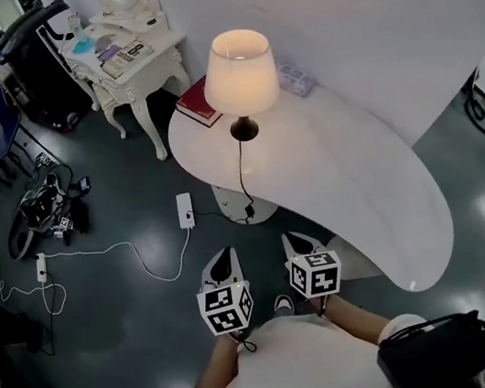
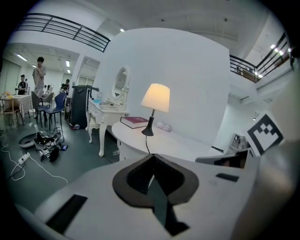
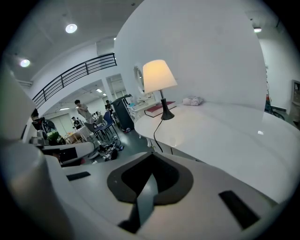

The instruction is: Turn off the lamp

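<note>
One lamp (image 1: 239, 73); one book (image 1: 196, 102); one mirror (image 2: 121, 83); one bag (image 1: 438, 354); two tables: curved table (image 1: 351, 178), dresser (image 1: 146, 77); two grippers: left gripper (image 1: 224, 257), right gripper (image 1: 296, 241).

The left gripper (image 1: 221, 259) and the right gripper (image 1: 301, 241) were held side by side, close together but apart, low in front of the person's body, both pointing forward and somewhat downward. Each carried its marker cube (image 1: 226, 307) on top. In its own view the left gripper (image 2: 152, 157) had its jaws pressed together with nothing between them; the right gripper (image 3: 151, 157) looked the same. Both forearms (image 1: 219, 365) reached out from white sleeves (image 1: 398, 325).
</note>
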### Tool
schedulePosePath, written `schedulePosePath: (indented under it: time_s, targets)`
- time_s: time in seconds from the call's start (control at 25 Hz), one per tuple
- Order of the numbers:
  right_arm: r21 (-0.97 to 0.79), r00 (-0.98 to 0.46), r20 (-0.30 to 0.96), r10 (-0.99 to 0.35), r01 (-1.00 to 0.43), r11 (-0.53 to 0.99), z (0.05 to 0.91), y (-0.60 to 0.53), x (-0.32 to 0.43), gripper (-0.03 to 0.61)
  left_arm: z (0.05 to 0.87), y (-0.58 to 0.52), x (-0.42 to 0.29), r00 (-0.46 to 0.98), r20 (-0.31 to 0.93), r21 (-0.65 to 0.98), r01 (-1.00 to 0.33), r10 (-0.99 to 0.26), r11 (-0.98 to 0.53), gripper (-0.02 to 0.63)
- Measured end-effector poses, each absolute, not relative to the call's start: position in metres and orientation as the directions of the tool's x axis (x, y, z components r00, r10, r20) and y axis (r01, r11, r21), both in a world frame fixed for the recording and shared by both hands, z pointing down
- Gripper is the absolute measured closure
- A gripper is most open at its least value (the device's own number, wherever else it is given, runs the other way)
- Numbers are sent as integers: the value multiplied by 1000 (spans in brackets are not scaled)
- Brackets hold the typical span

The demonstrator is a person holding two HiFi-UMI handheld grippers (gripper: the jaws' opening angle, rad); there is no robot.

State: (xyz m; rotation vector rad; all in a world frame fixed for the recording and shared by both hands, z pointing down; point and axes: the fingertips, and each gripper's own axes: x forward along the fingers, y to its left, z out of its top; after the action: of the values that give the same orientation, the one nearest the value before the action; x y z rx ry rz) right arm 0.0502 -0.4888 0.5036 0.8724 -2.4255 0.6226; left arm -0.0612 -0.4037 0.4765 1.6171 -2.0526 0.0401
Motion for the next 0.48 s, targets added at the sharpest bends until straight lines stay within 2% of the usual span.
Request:
schedulePosePath:
  time_s: [0.48]
  targets:
    - [-271,-670,628,-395,-665,696,543,-507,50,580,511,-427,-41,-115,468,310,-907,-876,285,604]
